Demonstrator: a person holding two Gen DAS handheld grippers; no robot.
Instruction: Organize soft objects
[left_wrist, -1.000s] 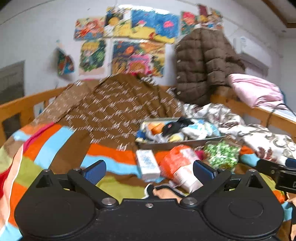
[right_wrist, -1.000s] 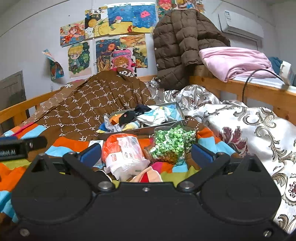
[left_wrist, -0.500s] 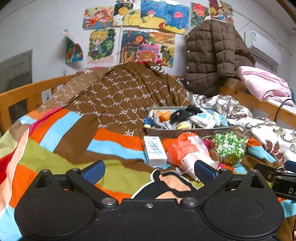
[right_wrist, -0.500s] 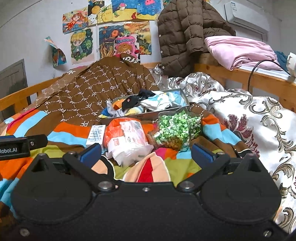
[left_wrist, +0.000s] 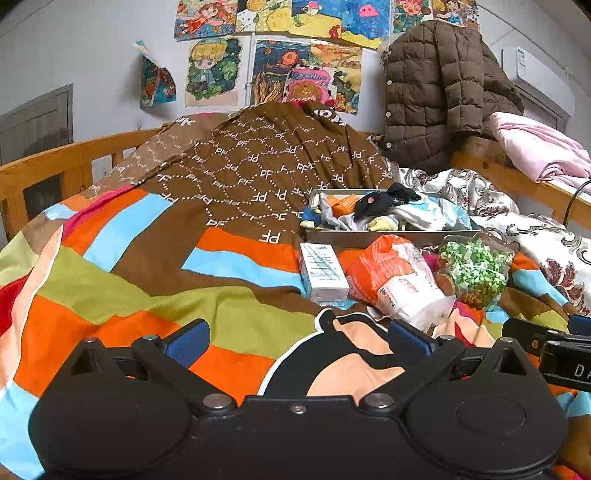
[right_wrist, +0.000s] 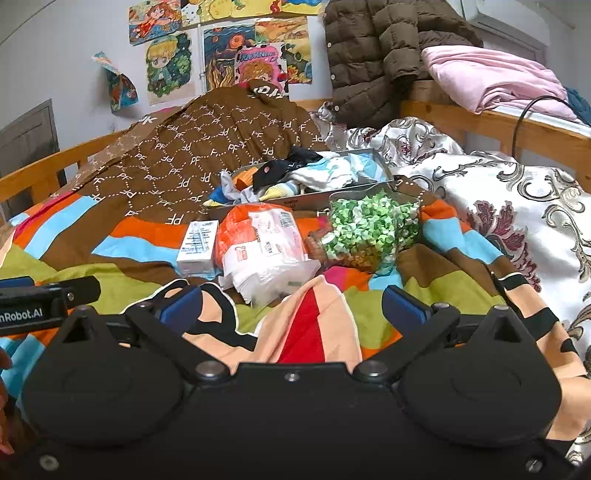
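Note:
A grey tray (left_wrist: 388, 236) (right_wrist: 295, 201) full of socks and small cloths (left_wrist: 384, 210) (right_wrist: 303, 177) rests on the striped bedspread. In front of it lie a white carton (left_wrist: 323, 273) (right_wrist: 197, 245), an orange-and-white soft pack (left_wrist: 399, 284) (right_wrist: 266, 247) and a clear bag of green pieces (left_wrist: 474, 271) (right_wrist: 369, 229). My left gripper (left_wrist: 299, 341) is open and empty, low over the bedspread short of the carton. My right gripper (right_wrist: 291, 308) is open and empty, just short of the soft pack.
A brown patterned quilt (left_wrist: 266, 170) is heaped behind the tray. A white floral duvet (right_wrist: 517, 206) lies to the right. A wooden bed rail (left_wrist: 55, 170) runs along the left, with a brown jacket (left_wrist: 436, 92) and pink blanket (right_wrist: 491, 79) at the back right.
Both grippers have pulled back and tilted down a little, so the bedspread in front of them shows more. Both stay open and nothing on the bed has moved.

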